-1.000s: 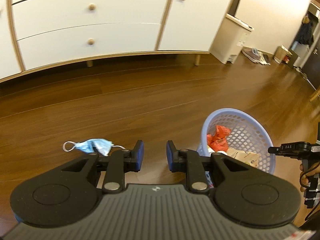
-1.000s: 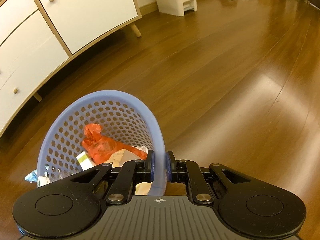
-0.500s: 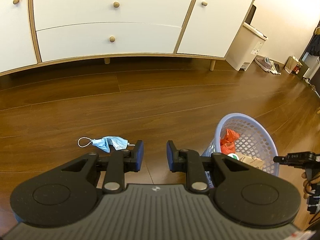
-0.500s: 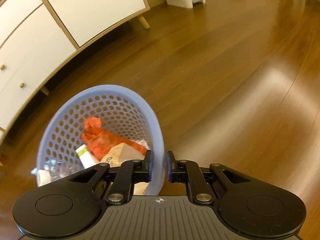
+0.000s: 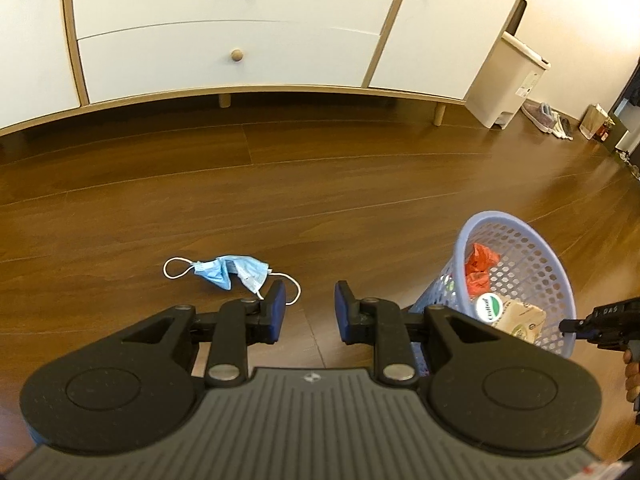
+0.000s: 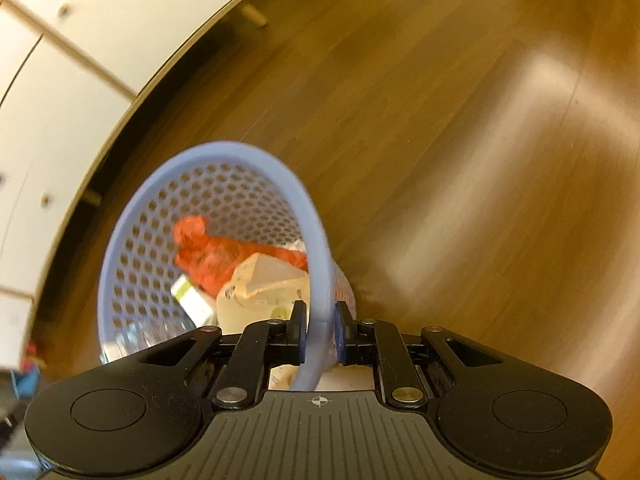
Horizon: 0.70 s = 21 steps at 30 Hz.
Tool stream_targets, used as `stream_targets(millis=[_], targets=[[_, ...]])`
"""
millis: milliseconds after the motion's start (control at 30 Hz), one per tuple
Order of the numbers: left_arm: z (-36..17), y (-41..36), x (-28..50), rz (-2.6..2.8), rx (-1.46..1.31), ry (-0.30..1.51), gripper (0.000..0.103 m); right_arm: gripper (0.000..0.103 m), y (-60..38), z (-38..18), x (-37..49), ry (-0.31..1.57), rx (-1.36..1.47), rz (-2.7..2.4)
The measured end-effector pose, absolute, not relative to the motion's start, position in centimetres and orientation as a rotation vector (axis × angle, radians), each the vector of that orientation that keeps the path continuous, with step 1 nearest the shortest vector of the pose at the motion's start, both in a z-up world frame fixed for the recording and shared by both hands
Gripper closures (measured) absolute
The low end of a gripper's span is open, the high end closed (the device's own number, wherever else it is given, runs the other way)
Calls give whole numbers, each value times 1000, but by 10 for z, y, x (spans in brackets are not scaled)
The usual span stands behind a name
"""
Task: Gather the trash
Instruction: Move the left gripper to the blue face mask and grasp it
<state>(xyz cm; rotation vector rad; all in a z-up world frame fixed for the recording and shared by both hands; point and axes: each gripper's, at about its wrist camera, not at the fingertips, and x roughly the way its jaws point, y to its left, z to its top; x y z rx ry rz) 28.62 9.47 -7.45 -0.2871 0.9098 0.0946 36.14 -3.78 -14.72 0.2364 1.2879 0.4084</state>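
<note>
A crumpled blue face mask (image 5: pixel 232 271) with white ear loops lies on the wooden floor, just ahead and left of my left gripper (image 5: pixel 310 308), which is open and empty. A lavender perforated basket (image 5: pixel 520 240) stands to the right, holding an orange plastic bag (image 5: pixel 480 266), a carton (image 5: pixel 516 314) and other litter. My right gripper (image 6: pixel 319 330) is shut on the basket's rim (image 6: pixel 320 272); the basket (image 6: pixel 132 248) tilts in the right wrist view, showing the orange bag (image 6: pixel 212 252) and a beige carton (image 6: pixel 264 284). The right gripper's tip (image 5: pixel 600 318) shows at the basket's right side.
A white cabinet with wooden knobs and legs (image 5: pixel 240 52) runs along the back wall. A white pedal bin (image 5: pixel 508 80) stands to its right, with shoes (image 5: pixel 544 114) and a bag (image 5: pixel 598 126) beyond. A hand (image 5: pixel 632 372) is at the right edge. Wooden floor (image 6: pixel 460 140) stretches right of the basket.
My left gripper has risen and drawn back, so the mask and basket look farther off. My right gripper has tilted and swung with the basket rim held; that view is blurred.
</note>
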Motion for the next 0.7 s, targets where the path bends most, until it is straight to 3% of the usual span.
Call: stream_targets(millis=[367,700], targets=[[-97,126,290,158,-234,900,75,94,-24,-142,370,1188,301,359],[-176,173,308,241,-173,988,71,94,-29,-141,367,1132,294,303]])
